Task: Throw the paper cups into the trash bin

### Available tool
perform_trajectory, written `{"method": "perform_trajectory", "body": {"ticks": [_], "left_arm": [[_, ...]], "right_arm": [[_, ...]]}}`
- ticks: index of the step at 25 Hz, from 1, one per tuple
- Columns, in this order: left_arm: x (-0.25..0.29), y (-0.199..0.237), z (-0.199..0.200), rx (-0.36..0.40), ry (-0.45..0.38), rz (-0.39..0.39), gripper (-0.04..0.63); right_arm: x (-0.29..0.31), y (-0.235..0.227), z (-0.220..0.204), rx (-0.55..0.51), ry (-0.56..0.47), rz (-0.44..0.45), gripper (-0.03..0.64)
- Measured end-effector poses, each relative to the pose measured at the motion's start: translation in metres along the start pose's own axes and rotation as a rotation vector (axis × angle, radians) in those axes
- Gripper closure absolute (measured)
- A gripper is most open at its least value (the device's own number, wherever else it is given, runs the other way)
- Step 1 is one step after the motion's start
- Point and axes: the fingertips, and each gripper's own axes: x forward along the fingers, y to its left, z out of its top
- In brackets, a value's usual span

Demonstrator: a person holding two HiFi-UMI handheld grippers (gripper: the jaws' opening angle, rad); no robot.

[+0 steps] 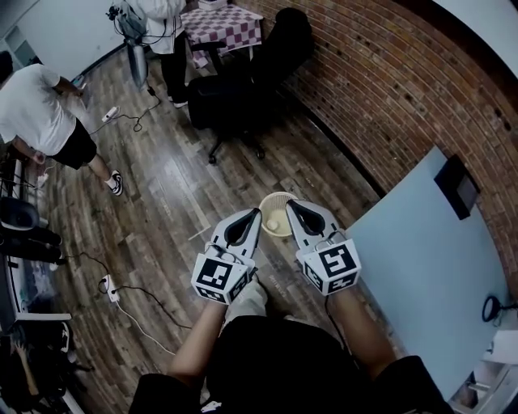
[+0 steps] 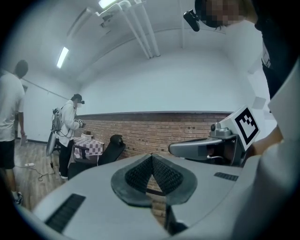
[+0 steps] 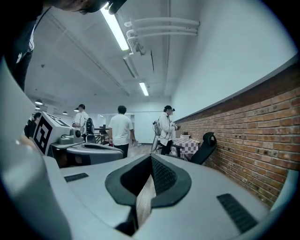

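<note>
A round tan trash bin [image 1: 281, 202] stands on the wooden floor just in front of me, and a pale paper cup [image 1: 273, 226] lies inside it. My left gripper [image 1: 255, 214] hangs over the bin's left rim with its jaws shut and empty. My right gripper [image 1: 291, 205] hangs over the right rim, also shut with nothing in it. In the left gripper view the ribbed pads [image 2: 140, 174] meet at the left gripper's tip [image 2: 151, 156], and the right gripper's marker cube [image 2: 244, 124] shows beside it. In the right gripper view the right gripper [image 3: 151, 157] has its jaws together.
A pale blue table [image 1: 429, 259] runs along the brick wall [image 1: 405, 73] on my right. A black office chair [image 1: 243, 89] and a checkered table [image 1: 222, 24] stand farther off. Two people [image 1: 40, 113] are on the floor at left, near cables and a power strip [image 1: 105, 285].
</note>
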Motion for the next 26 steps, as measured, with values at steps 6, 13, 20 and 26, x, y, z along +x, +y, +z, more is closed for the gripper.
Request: {"method": "perform_trajectory", "body": {"ticks": [6,13,20,26], "left_arm": [[-0.016,-0.027,0.001,0.022,-0.012,0.019,0.594],[-0.036,-0.062,0.006,0.037,-0.033,0.02,0.594],[-0.057,-0.096,0.004,0.052,-0.038,0.022,0.594],[-0.064,-0.115,0.021,0.027,-0.068,0.046,0.594]], "right_arm": [[-0.03,0.01,0.001,-0.01,-0.025,0.012,0.612],[-0.066,0.02,0.008,-0.009,-0.081,0.007,0.612],[-0.1,0.038,0.002,-0.002,-0.101,0.02,0.612],[-0.124,0.043,0.008,0.004,-0.101,0.011,0.612]]}}
